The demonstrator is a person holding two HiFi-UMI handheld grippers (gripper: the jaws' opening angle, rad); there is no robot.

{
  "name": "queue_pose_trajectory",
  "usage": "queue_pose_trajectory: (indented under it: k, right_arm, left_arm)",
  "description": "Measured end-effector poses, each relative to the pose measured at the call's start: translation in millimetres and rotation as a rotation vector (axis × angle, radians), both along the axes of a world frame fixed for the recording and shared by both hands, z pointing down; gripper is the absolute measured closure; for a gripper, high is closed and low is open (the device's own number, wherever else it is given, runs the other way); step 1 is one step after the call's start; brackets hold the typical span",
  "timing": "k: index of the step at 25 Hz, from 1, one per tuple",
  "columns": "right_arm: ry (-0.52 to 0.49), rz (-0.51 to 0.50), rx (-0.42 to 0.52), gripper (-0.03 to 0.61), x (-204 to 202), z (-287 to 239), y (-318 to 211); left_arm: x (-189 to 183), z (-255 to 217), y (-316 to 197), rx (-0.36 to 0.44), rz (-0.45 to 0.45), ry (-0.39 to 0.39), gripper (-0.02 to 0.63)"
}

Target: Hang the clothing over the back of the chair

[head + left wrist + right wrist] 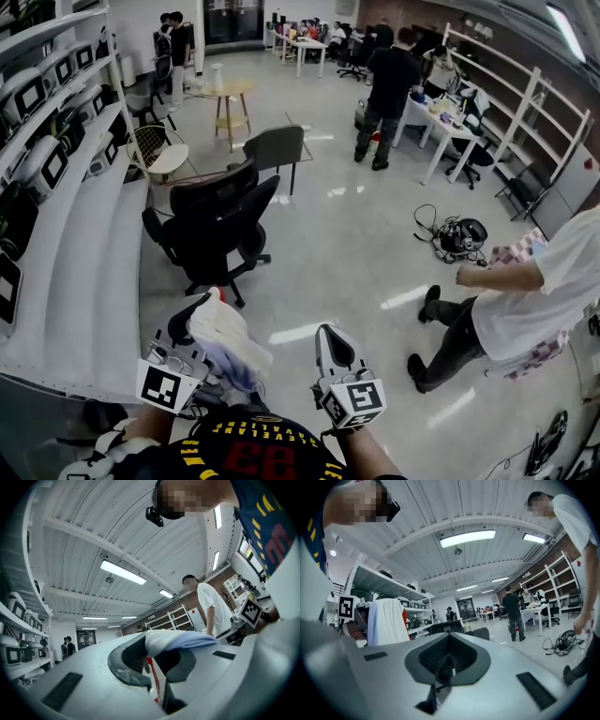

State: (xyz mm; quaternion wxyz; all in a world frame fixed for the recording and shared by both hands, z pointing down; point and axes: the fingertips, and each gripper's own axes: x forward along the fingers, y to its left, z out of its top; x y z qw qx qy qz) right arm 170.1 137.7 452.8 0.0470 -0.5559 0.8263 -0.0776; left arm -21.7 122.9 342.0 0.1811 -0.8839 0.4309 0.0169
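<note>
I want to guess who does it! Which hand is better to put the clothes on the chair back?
Left. The left gripper has the white clothing pinched in its jaws, and the black chair stands ahead on its side. The right gripper holds nothing.

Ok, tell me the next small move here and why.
Probably carry the white clothing forward toward the black office chair. The left gripper is shut on the garment, which is bunched over its jaws, and the chair stands ahead, well apart from both grippers. The right gripper is shut and empty, so it could help spread the cloth there.
</note>
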Motion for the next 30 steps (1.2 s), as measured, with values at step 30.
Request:
queue_pose_trajectory:
  k: [30]
  right_arm:
    - [0.017,-0.018,-0.057,0.571,-50,5,-224]
  left_arm:
    - [-19,-49,-207,0.074,0.09,-0.024,0.595]
